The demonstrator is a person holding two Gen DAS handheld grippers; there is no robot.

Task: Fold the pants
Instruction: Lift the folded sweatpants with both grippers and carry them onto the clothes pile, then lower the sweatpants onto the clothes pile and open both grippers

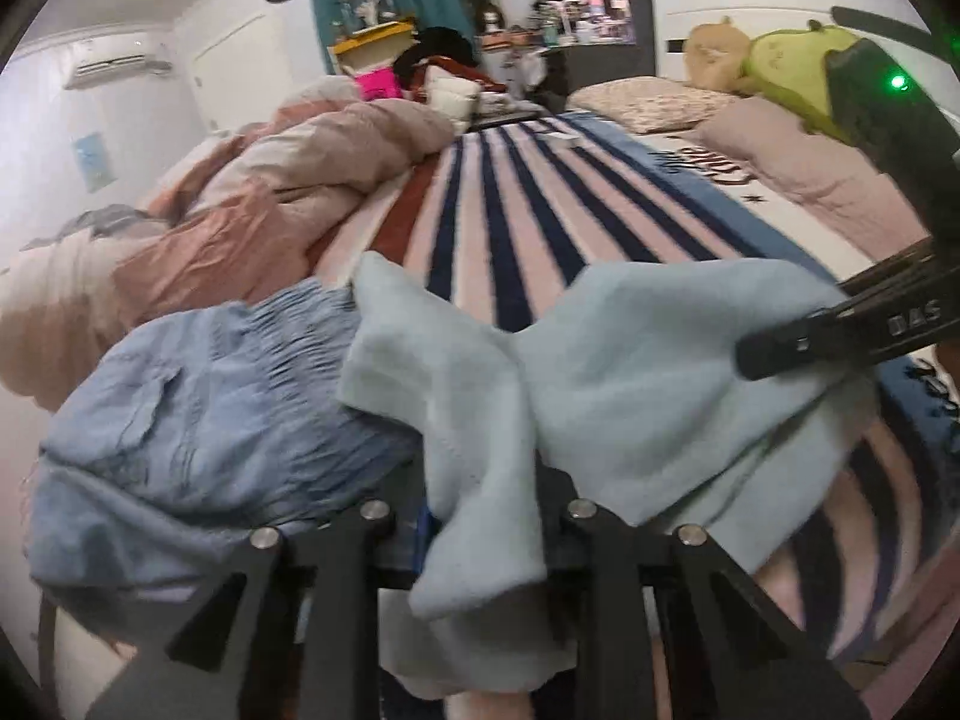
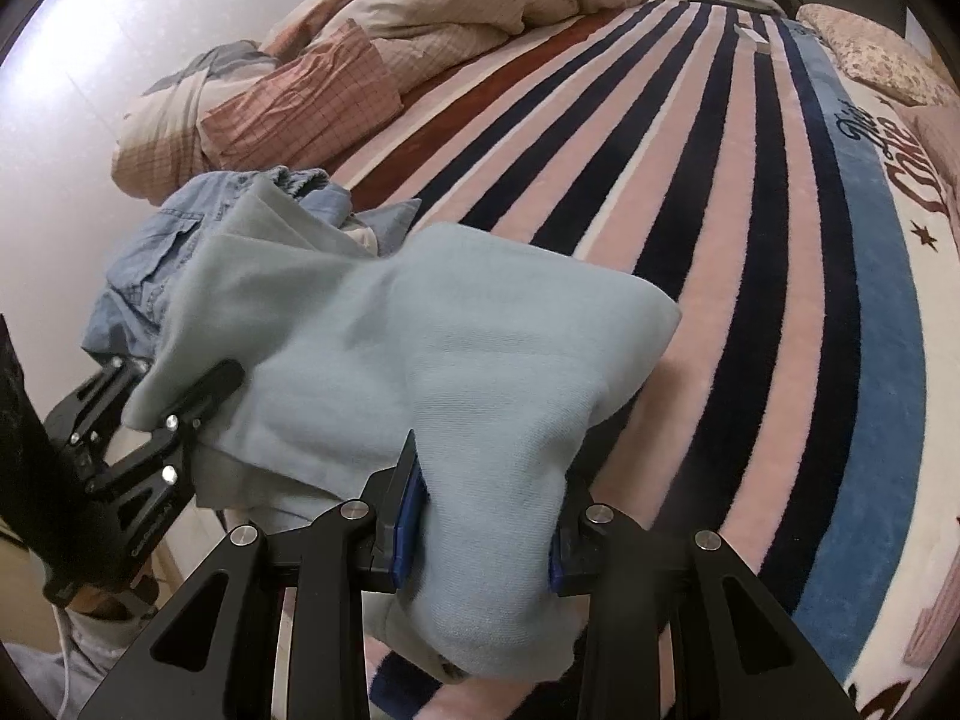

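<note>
The light blue fleece pants (image 1: 630, 372) (image 2: 420, 348) lie bunched on the near end of a bed, lifted at two spots. In the left wrist view my left gripper (image 1: 480, 534) has a fold of the pants hanging between its black fingers, and its pads are hidden by the cloth. From the right wrist view it sits at the pants' left edge (image 2: 186, 402), clamped on the cloth. My right gripper (image 2: 489, 534) pinches a thick fold between its blue pads. It enters the left wrist view from the right (image 1: 840, 336), resting on the pants.
A striped pink and navy blanket (image 1: 510, 210) (image 2: 720, 180) covers the bed. A blue denim garment (image 1: 180, 390) (image 2: 150, 264) lies left of the pants. A heaped pink comforter (image 1: 240, 192) (image 2: 420, 18) fills the far left. Pillows and plush toys (image 1: 780, 60) lie at the right.
</note>
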